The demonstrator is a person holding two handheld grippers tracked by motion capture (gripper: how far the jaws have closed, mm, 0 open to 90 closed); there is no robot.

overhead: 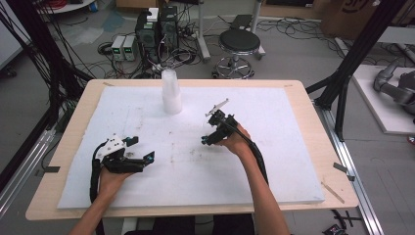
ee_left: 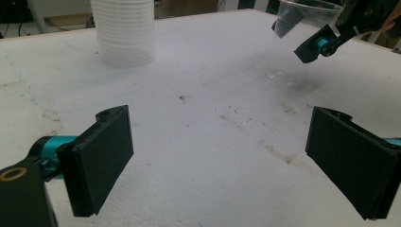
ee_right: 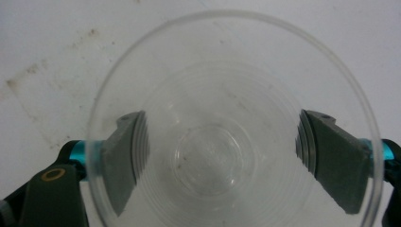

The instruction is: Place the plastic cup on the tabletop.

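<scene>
Pretty clearly a robotics lab or some kind of research workspace, not anyone's home. The wooden tabletop has a big white foam sheet laid over it and sits inside a black metal frame. Behind it, bare concrete floor with cables running everywhere, a couple of desktop computer towers, small power boxes, and a black round stool. There's also a grey robot arm lying on a side table at the right.

Black tool jaws, teal joints, black cables.
</scene>
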